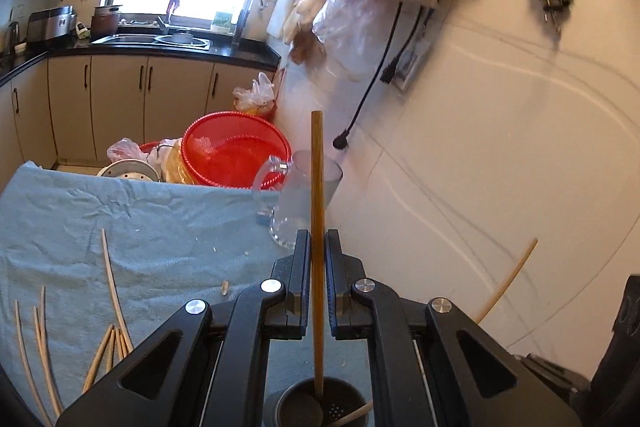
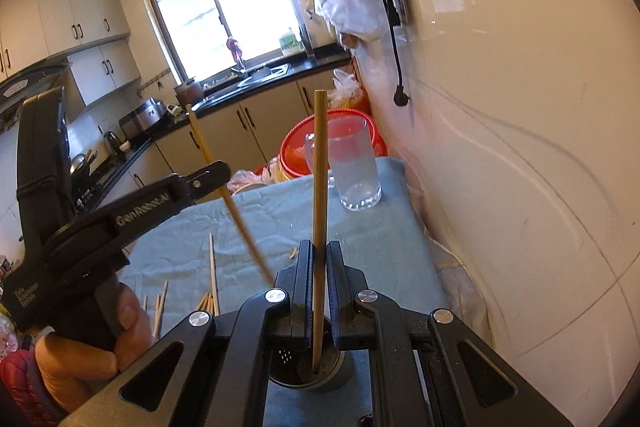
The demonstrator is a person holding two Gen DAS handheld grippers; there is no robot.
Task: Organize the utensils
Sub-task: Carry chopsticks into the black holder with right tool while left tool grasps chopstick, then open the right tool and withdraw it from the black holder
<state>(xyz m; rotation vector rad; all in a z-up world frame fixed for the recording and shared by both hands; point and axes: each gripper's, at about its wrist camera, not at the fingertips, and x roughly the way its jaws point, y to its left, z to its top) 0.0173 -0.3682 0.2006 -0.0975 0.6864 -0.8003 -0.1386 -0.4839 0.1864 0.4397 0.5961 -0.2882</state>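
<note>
**Two sticks over one cup**

Black jaws fill the front of both views, and each pair is squeezed shut on one chopstick. Right under them sits the dark holder cup [image 2: 306, 367], on the blue cloth [image 2: 380, 247], close to the white wall.

The right gripper [image 2: 319, 251] holds its chopstick [image 2: 320, 187] almost straight up, and the low end already pokes down into the cup. The left gripper [image 1: 318, 241] holds its own chopstick [image 1: 317, 207] up and down too, with the low end at the cup's mouth [image 1: 316, 403]. So the cup lies just below both grippers, and I think the next move is mostly to let go (or dip a bit first).

Seen from the right side, the left stick leans.

Both sticks are thin, long and light brown. More chopsticks [image 1: 108, 343] lie flat on the cloth to the left, well apart from the cup. A clear glass mug [image 2: 356, 167] stands farther back.
</note>
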